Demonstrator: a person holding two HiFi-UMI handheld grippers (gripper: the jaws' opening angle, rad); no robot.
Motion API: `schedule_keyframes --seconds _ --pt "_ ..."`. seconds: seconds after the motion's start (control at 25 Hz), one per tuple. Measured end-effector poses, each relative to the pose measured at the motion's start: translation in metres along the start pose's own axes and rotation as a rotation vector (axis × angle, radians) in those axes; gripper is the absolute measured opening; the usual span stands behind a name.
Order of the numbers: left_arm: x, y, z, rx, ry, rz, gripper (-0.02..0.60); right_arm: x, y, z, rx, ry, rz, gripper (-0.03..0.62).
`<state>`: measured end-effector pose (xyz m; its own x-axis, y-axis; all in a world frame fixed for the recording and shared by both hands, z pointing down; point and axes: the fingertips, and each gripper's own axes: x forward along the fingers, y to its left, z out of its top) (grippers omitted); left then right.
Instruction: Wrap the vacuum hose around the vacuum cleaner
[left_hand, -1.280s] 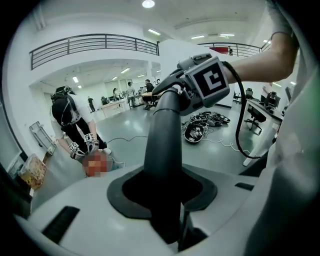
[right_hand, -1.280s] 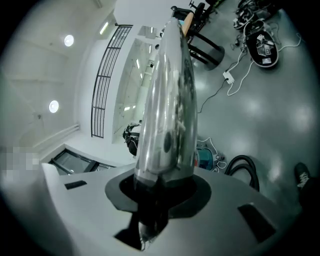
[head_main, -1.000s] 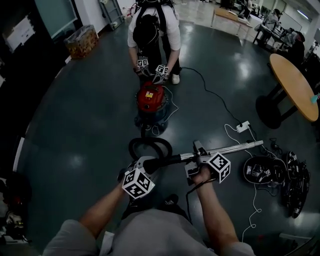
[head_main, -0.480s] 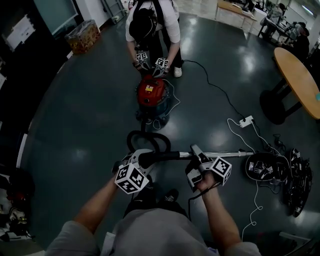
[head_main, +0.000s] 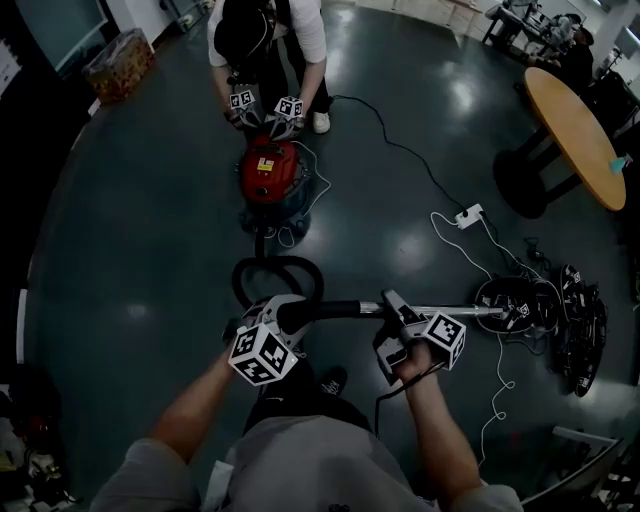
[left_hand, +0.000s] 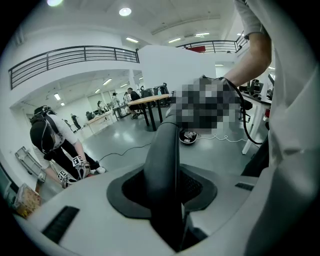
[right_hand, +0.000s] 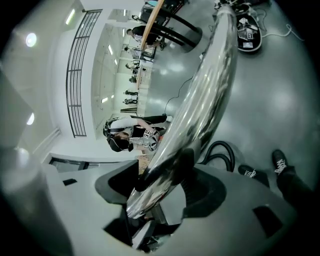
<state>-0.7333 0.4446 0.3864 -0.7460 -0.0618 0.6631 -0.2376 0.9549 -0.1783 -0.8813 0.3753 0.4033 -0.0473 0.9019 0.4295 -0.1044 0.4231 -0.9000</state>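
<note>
Much dark glossy floor in an open office hall; vacuum cleaner ahead of us, far edge hidden by a bent person. Left hand-held gripper clamps the black hose; right hand-held gripper opening, chrome wand loose between jaws, far end lost in dim clutter

Wand glossy chrome metal; hose matt plastic.

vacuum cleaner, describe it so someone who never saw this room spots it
On the dark floor ahead, a person in a white top bends over. The vacuum cleaner sits at their feet: a squat drum whose red top stands out from the black hose and cable beside it.
</note>
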Motion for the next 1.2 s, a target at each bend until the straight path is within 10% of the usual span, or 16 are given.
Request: schedule_keyframes --seconds 0.36,0.68,0.76,1.2 --pt "0.006 0.061 -0.046 -0.045 0.064 0.004 0.138 -0.005 0.017 0.009 -0.311 0.005 -0.067 0.272" --pt "-0.005 0.105 -0.089 -0.155 0.069 -0.058 0.138 0.056 0.014 0.018 -1.862 0.441 -0.460 0.272" --pt "-0.006 0.112 -0.096 -0.171 0.062 -0.079 0.138 0.075 0.014 0.023 -2.089 0.552 -0.483 0.272" --pt "0.020 0.136 -0.144 -0.292 0.042 -0.182 0.138 0.182 -0.083 0.049 -2.296 1.026 -0.393 0.289"
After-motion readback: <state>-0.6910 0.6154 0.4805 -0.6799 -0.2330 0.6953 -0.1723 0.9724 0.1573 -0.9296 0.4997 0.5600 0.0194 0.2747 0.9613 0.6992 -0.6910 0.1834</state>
